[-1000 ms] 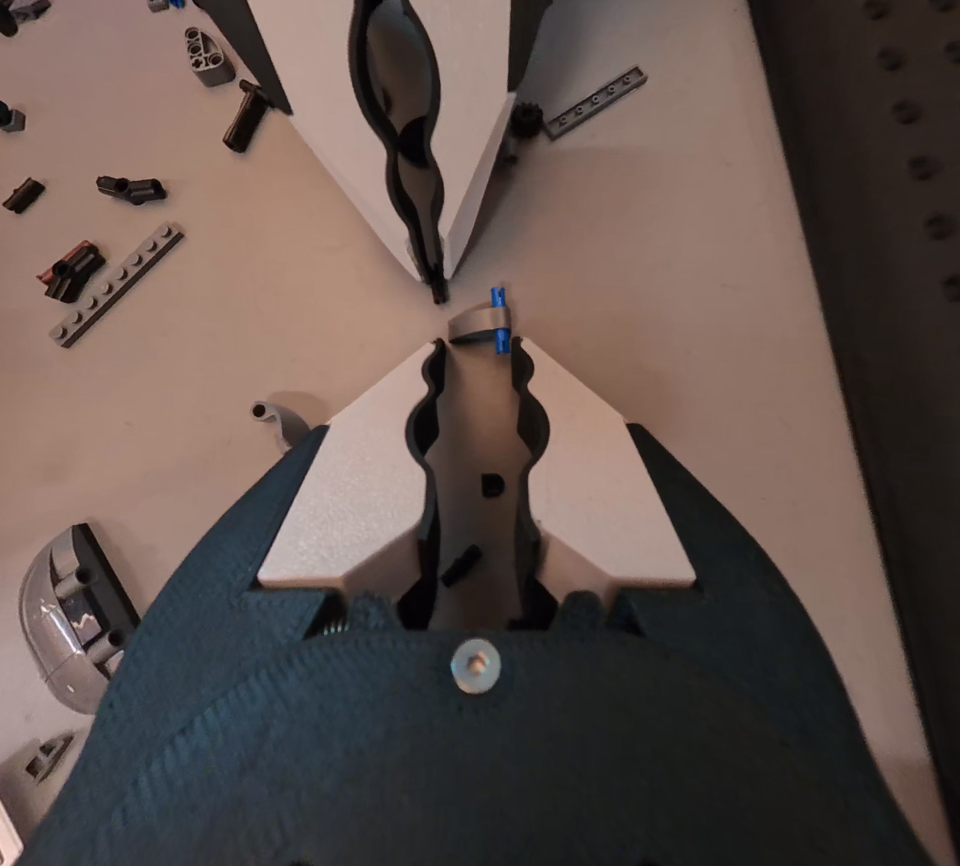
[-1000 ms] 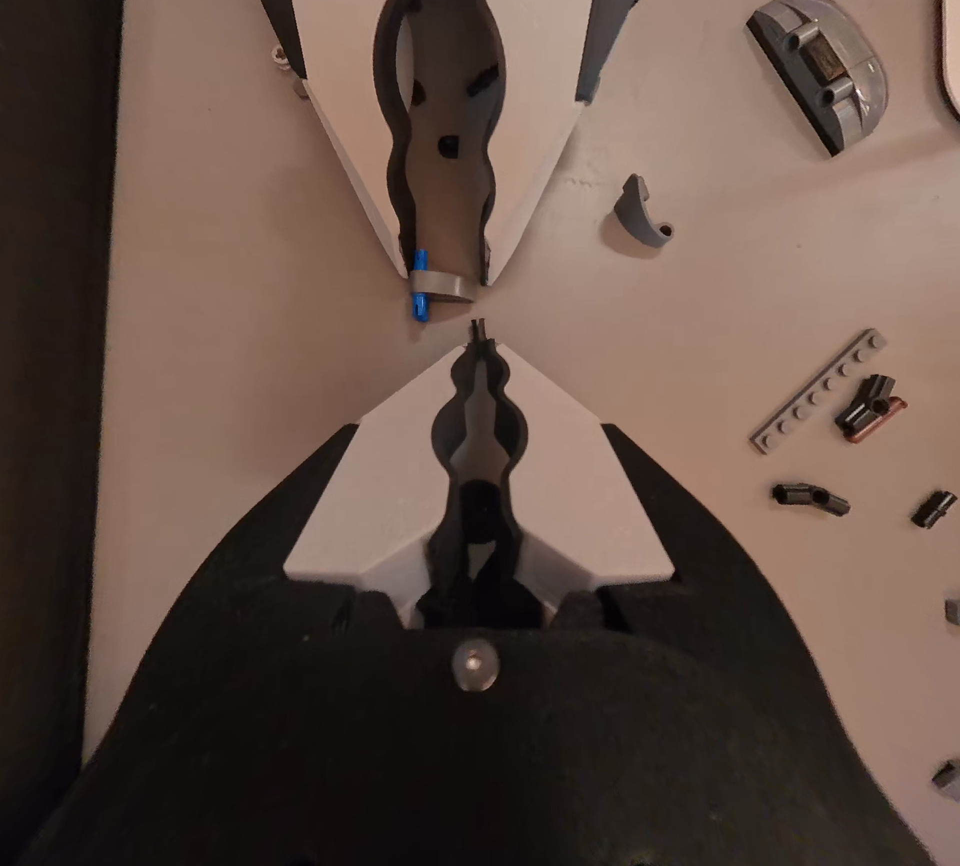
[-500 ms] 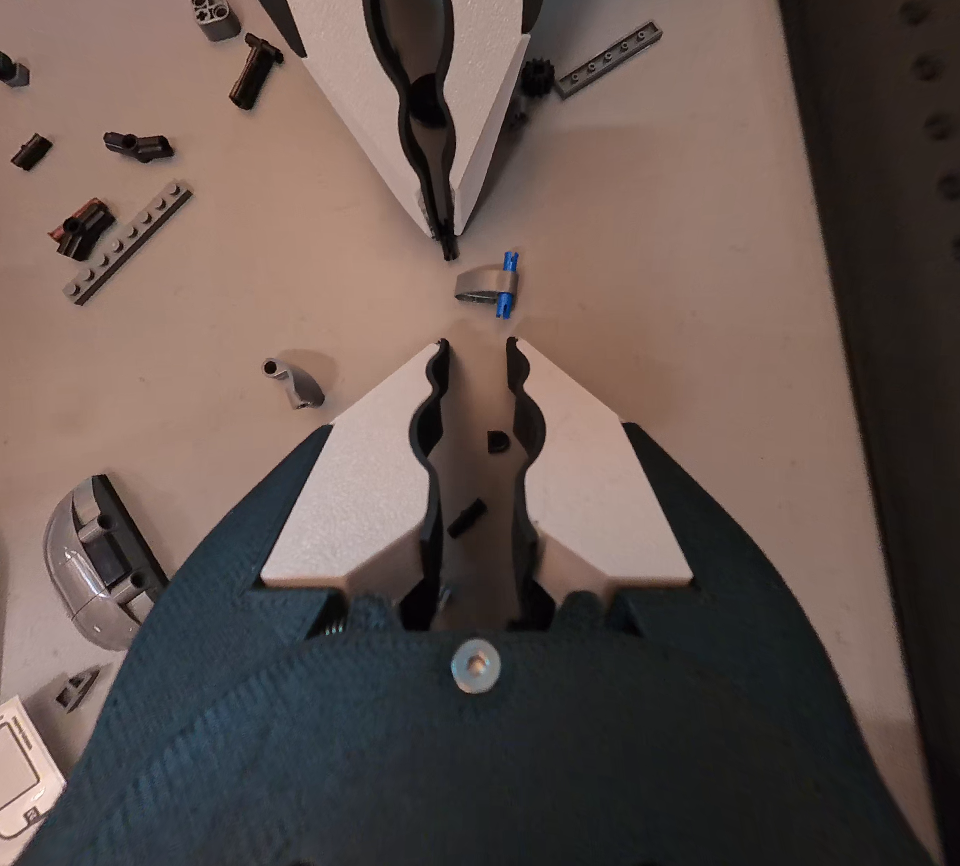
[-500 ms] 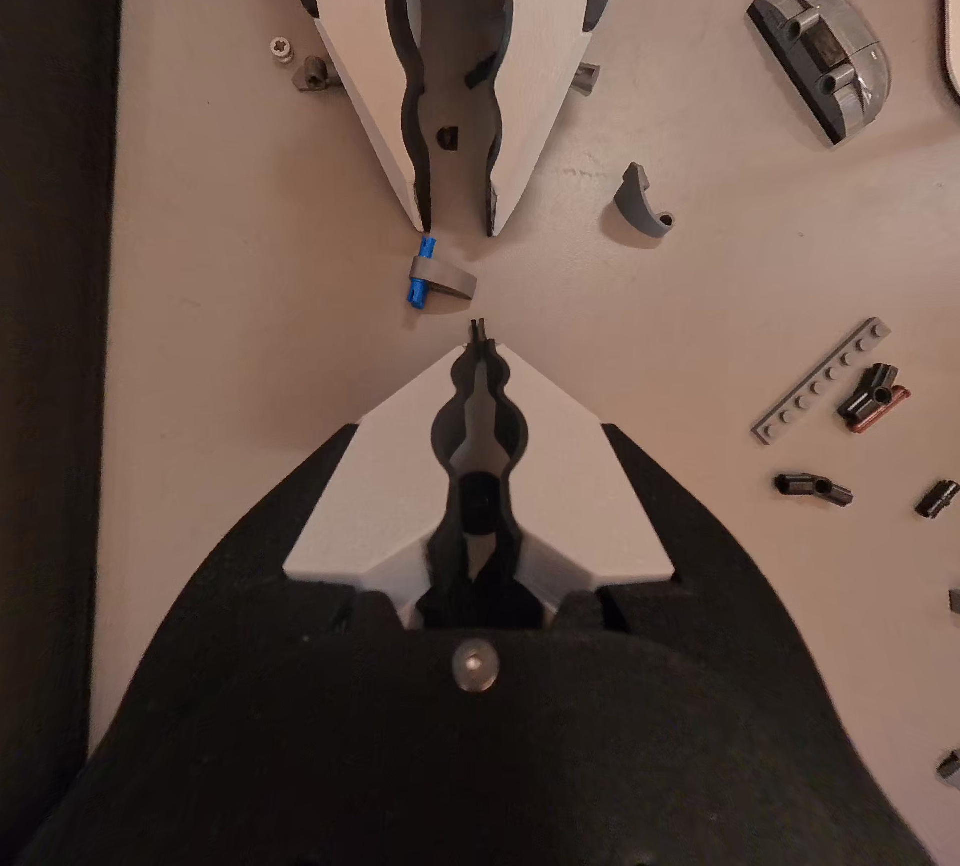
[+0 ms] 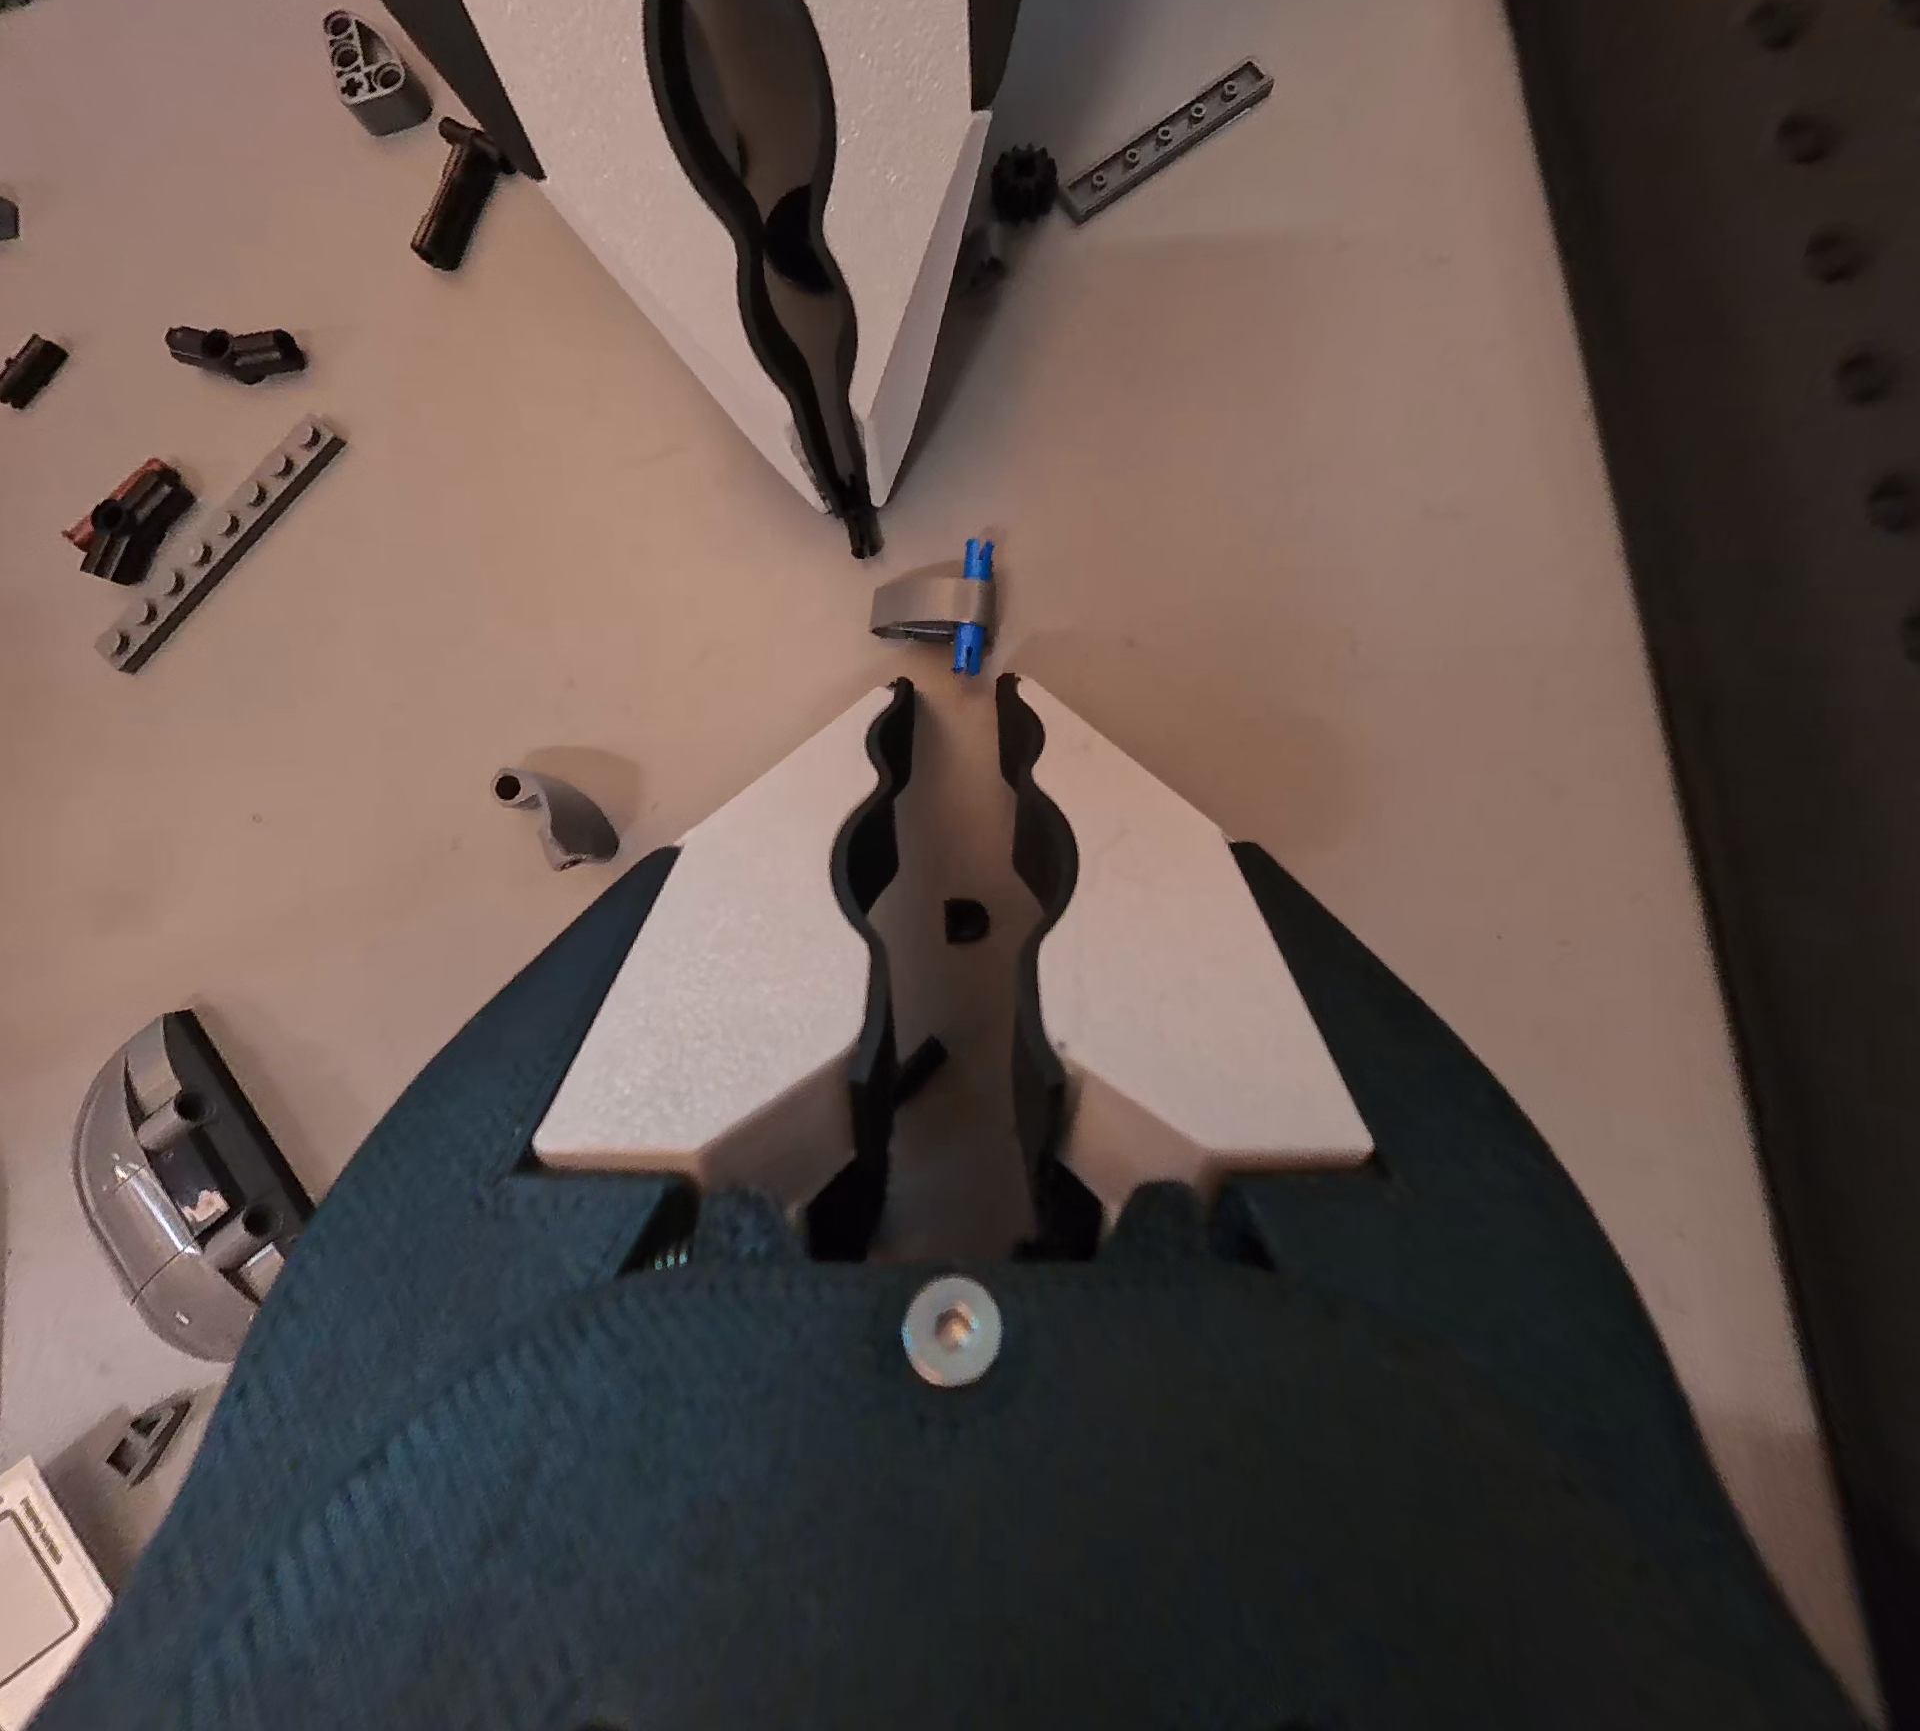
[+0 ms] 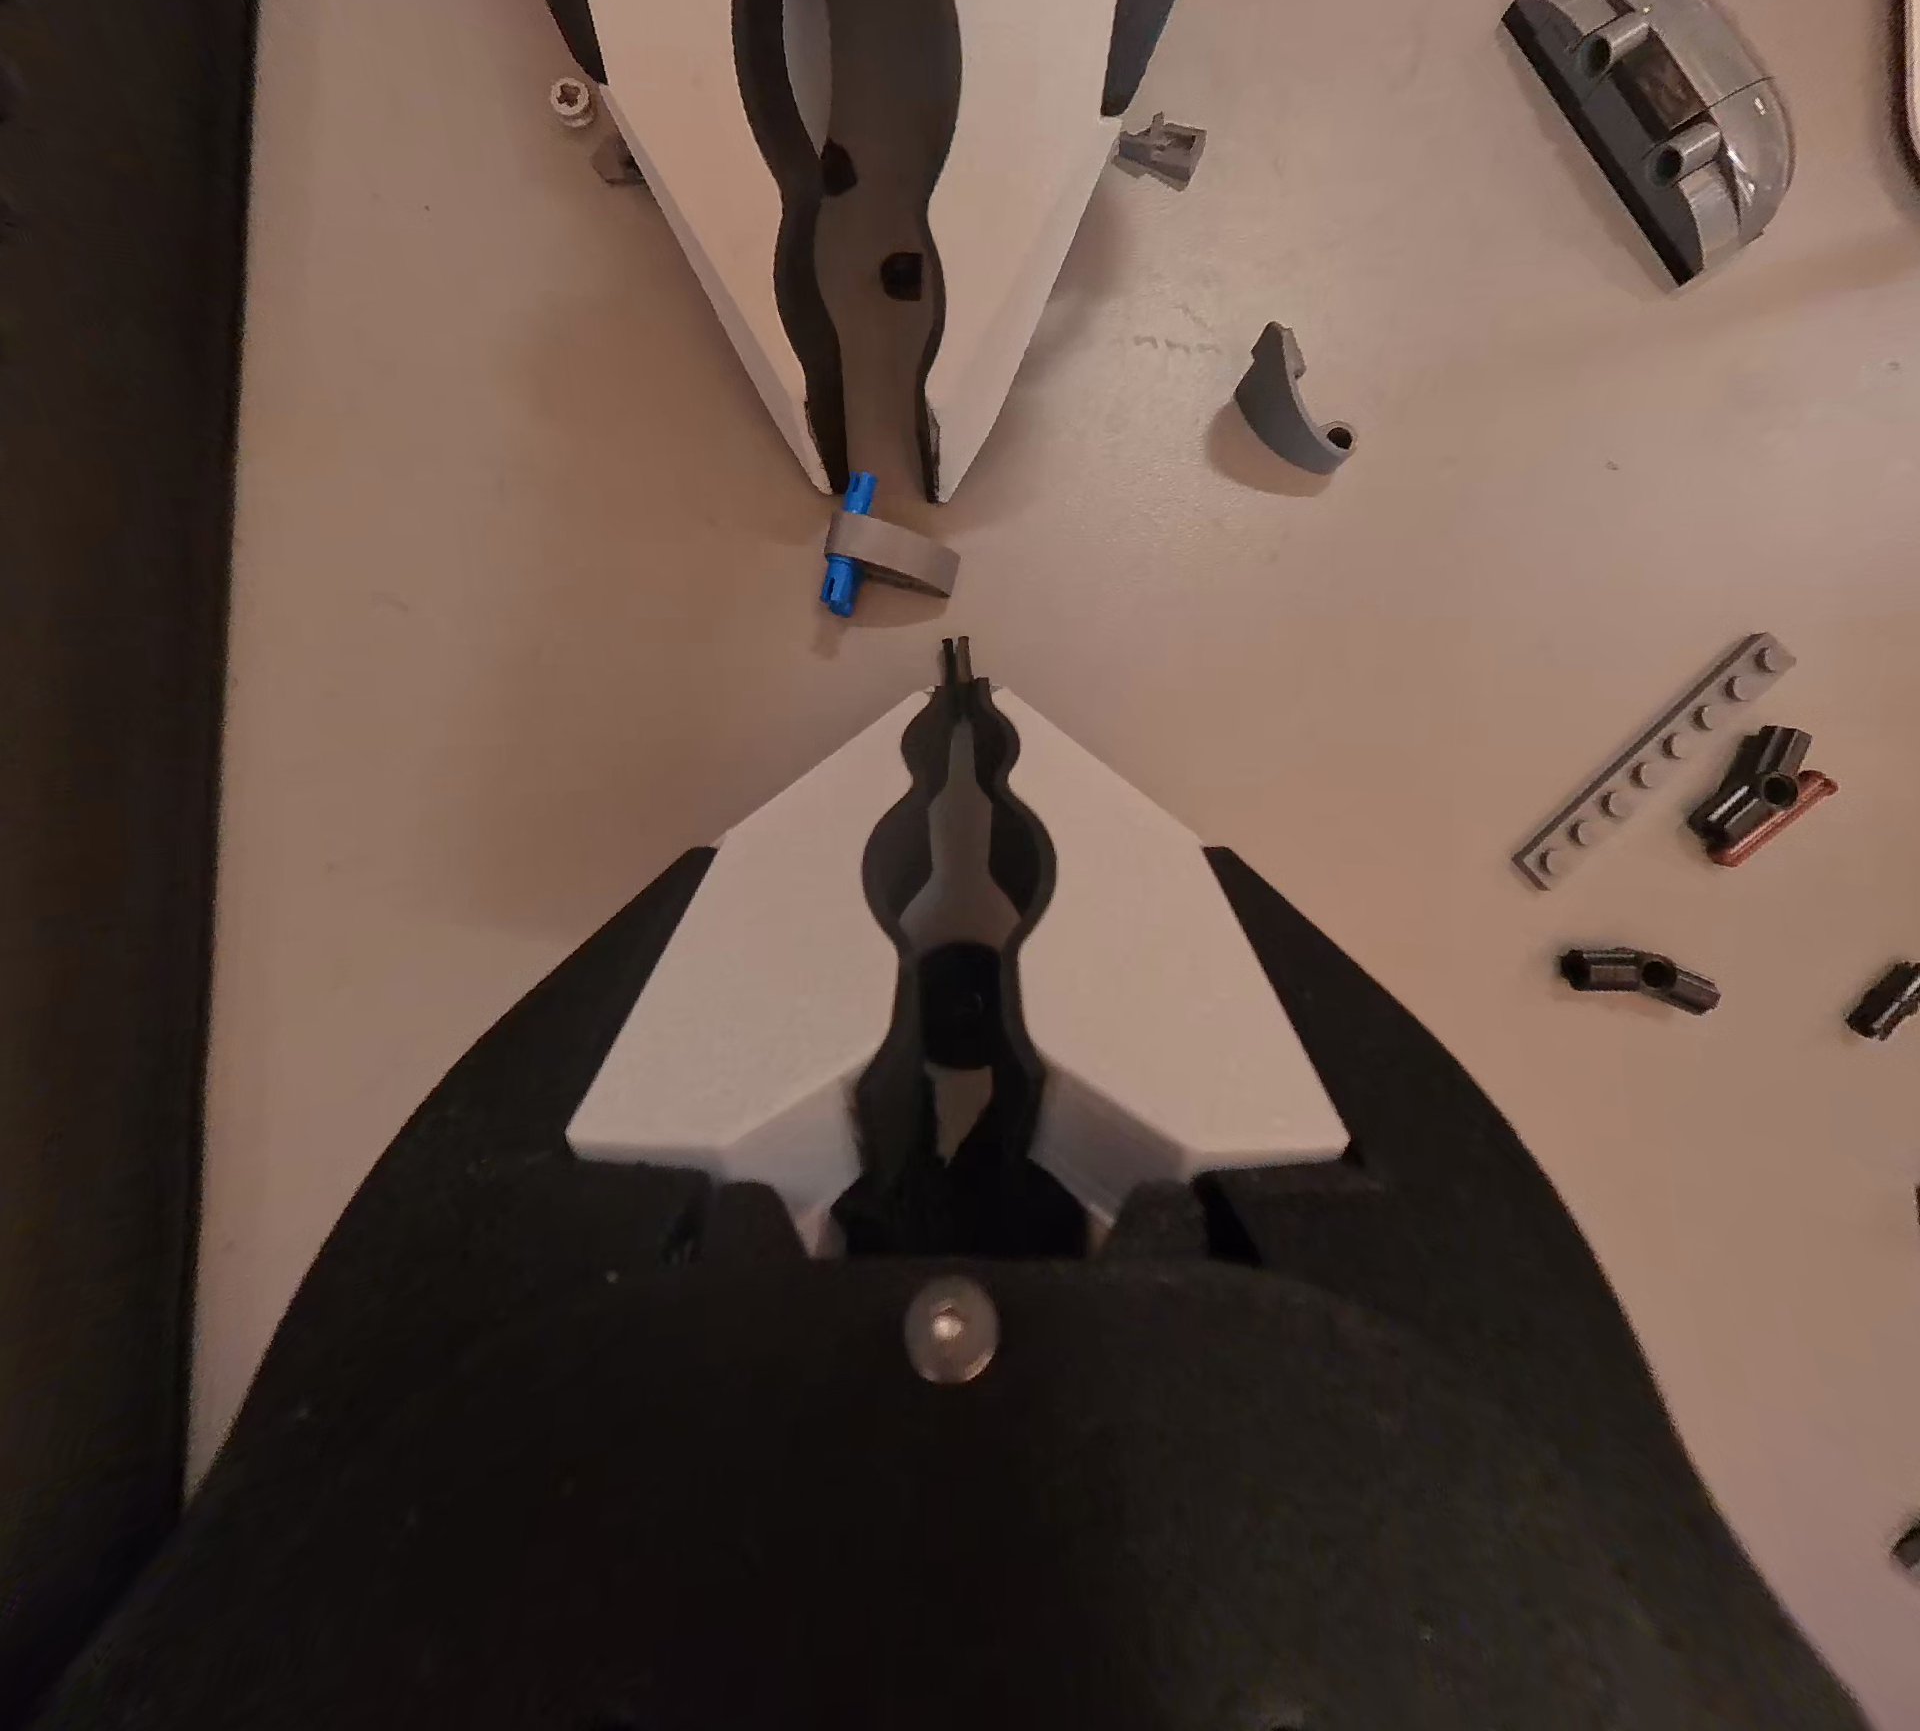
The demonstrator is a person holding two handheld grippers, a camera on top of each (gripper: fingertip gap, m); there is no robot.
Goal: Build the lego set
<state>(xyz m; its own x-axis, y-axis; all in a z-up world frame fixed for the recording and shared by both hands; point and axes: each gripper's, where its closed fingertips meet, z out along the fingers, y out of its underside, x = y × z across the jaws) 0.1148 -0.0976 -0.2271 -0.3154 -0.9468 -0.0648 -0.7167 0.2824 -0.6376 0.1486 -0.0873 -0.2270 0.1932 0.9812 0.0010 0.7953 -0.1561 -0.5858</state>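
left wrist view: left gripper (image 5: 954, 686) is sitting with jaws spread and empty, tips just near of the grey curved piece (image 5: 920, 609) on the beige table (image 5: 1247, 538).
right wrist view: right gripper (image 6: 958, 687) is pinching a small black pin (image 6: 956, 658), jaws pressed together on it, pin tip poking out toward the far side.
location of task thing: grey curved piece is lying on the table between the two grippers, apart from both; a blue pin (image 5: 972, 605) is sitting through its right end in the left wrist view.
orientation: blue pin's long axis is running roughly near-to-far, slightly tilted; curved piece's long axis is lying left-to-right, crossing the pin, tapering toward the left.
step in hand (judgement): likely regrasping the curved piece so the black pin can go in.
doing it well (judgement): close on the grey body, not the blue pin; hold it steady; line the black pin with a hole before pushing.
spare parts: second curved piece (image 5: 561, 814), long grey plate (image 5: 223, 540), grey domed assembly (image 5: 171, 1172) are lying to the left, untouched.
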